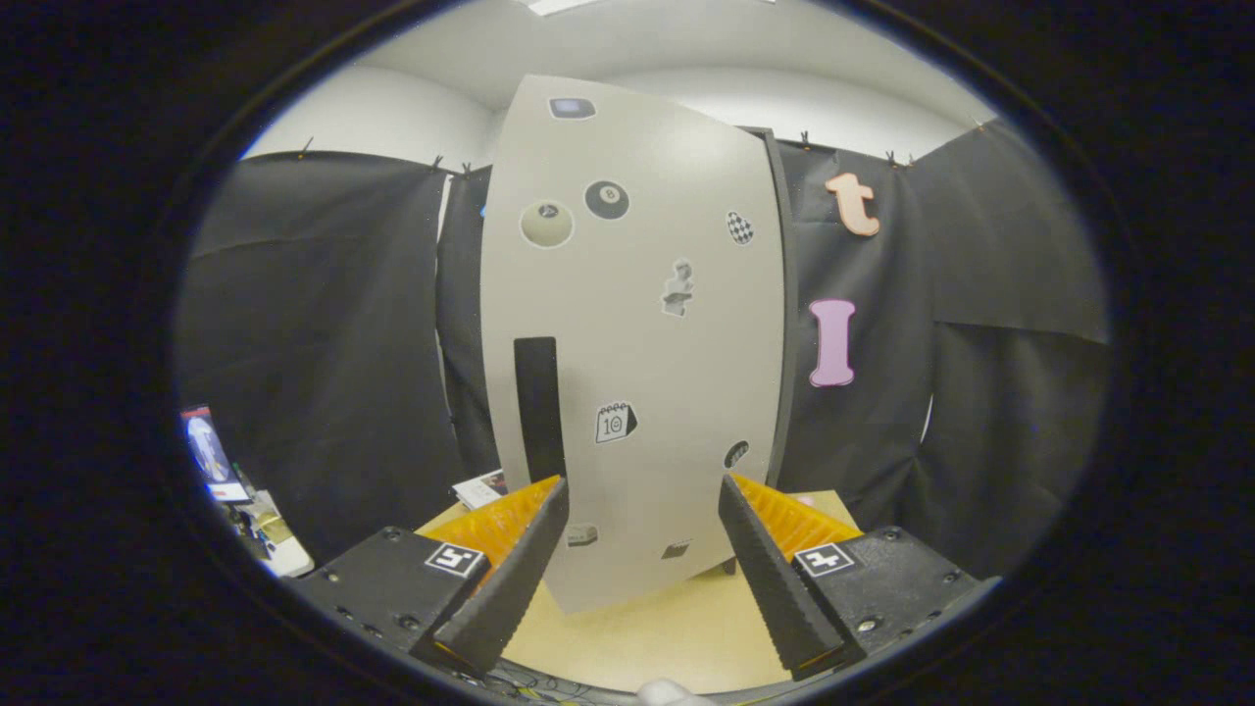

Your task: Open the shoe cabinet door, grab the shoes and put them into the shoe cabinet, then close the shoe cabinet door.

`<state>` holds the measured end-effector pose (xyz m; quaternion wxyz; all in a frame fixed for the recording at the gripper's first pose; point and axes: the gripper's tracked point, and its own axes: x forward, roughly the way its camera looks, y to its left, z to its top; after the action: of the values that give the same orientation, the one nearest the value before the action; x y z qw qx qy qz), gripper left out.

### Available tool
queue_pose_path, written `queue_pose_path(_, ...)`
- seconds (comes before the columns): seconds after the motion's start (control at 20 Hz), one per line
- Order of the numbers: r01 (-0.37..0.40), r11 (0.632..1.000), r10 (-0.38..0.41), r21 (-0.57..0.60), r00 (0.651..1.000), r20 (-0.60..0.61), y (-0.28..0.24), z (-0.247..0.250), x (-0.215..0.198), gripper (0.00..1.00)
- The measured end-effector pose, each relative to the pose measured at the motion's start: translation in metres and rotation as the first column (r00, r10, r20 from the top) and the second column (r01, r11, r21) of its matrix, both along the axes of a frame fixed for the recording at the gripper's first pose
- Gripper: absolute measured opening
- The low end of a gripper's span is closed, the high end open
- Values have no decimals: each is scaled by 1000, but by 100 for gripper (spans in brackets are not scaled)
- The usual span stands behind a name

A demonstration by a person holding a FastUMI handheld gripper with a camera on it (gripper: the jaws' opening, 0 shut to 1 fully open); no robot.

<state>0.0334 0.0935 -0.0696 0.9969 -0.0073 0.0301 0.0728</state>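
The shoe cabinet (637,333) stands upright on the worktop (637,637), directly ahead of the gripper (642,490), with its door (647,373) flush against the dark side panel (784,324) on the right, i.e. closed. The fingers (510,579) are spread apart and grasp nothing; the lower part of the door shows between them. A black vertical handle strip (538,407) sits near the door's left edge, just above the left fingertip. The shoes cannot be located from this view, so a closed door fits either the stage before loading or the stage after the door is shut again. For any contact with the door, align the fingers on the handle strip, not on the stickers (616,422), and keep the approach square to the panel.
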Motion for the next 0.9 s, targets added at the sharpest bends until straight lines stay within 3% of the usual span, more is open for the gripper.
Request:
queue_pose_path(0.5,110,994,-111,15,993,49,-22,37,-40,100)
queue_pose_path(0.9,137,990,-138,13,989,55,-34,42,-46,100)
